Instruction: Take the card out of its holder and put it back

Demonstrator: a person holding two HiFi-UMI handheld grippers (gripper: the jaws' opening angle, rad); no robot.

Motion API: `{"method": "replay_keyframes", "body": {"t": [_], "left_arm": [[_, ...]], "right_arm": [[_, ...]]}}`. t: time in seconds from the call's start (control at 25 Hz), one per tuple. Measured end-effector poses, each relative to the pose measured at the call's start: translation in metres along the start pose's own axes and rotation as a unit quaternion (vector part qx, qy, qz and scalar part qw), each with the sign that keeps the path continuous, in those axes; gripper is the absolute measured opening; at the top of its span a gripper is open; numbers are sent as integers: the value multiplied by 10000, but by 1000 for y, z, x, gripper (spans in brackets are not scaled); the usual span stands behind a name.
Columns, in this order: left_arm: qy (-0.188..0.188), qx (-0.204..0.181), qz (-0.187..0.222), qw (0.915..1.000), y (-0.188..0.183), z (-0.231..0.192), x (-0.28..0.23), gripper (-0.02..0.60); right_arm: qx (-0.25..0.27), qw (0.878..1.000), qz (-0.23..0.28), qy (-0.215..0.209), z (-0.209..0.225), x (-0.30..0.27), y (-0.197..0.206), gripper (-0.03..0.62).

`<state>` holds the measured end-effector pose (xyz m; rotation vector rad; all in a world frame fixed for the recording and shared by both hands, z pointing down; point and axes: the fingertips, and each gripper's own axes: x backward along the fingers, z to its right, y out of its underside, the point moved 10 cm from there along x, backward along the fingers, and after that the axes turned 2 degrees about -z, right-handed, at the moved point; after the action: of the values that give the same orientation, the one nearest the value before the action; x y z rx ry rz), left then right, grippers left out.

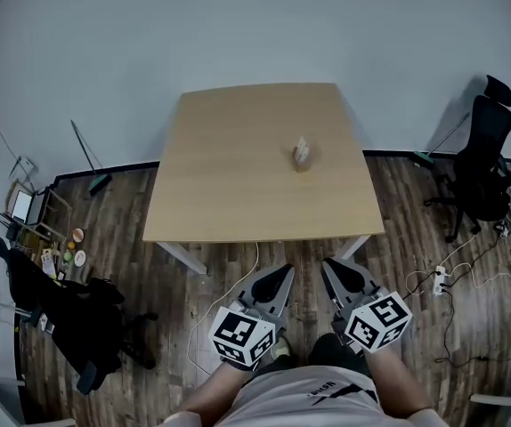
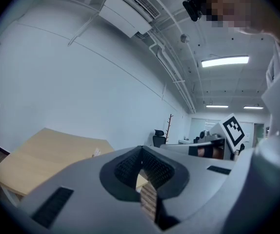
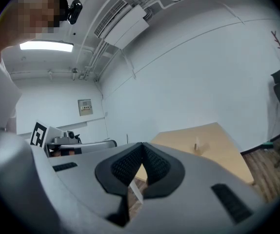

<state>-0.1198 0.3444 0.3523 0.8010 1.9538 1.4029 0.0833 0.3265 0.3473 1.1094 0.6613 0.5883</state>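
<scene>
Not yet started: my left tongs (image 1: pixel 282 274) and right tongs (image 1: pixel 330 265) hang closed, empty, short of the bench (image 1: pixel 229 194). Next, I'd reach for the card holder (image 1: pixel 302 154), right of its middle.

The worktop (image 1: pixel 238 194) occupies the centre of the head view, its far edge near the wall. The card holder (image 1: pixel 302 155) stands on the worktop, right of centre and nearer the far edge. At lower centre, before the worktop's near edge and over the floor (image 1: pixel 193 274), the left hand-held gripper (image 1: pixel 282 274) sits just left of the right hand-held gripper (image 1: pixel 333 267), both well apart from the card holder. An office chair (image 1: pixel 487 167) stands at the right of the frame, a second chair (image 1: pixel 77 323) at lower left. A power strip (image 1: pixel 439 279) lies on the floor, lower right.
</scene>
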Motion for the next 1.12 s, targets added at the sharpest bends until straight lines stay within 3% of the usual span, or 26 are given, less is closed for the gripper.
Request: {"method": "replay_keyframes", "body": {"t": [0.44, 0.8, 1.12], "left_arm": [[-58, 154, -29, 9999, -3, -48, -48, 12], [-89, 225, -103, 9997, -15, -90, -148, 12], [-334, 234, -136, 9991, -20, -116, -223, 12]], "right_arm": [[-192, 9998, 69, -2, 43, -66, -10, 12], [-296, 9995, 38, -56, 135, -133, -30, 12], [-477, 9987, -182, -19, 214, -181, -37, 12]]}}
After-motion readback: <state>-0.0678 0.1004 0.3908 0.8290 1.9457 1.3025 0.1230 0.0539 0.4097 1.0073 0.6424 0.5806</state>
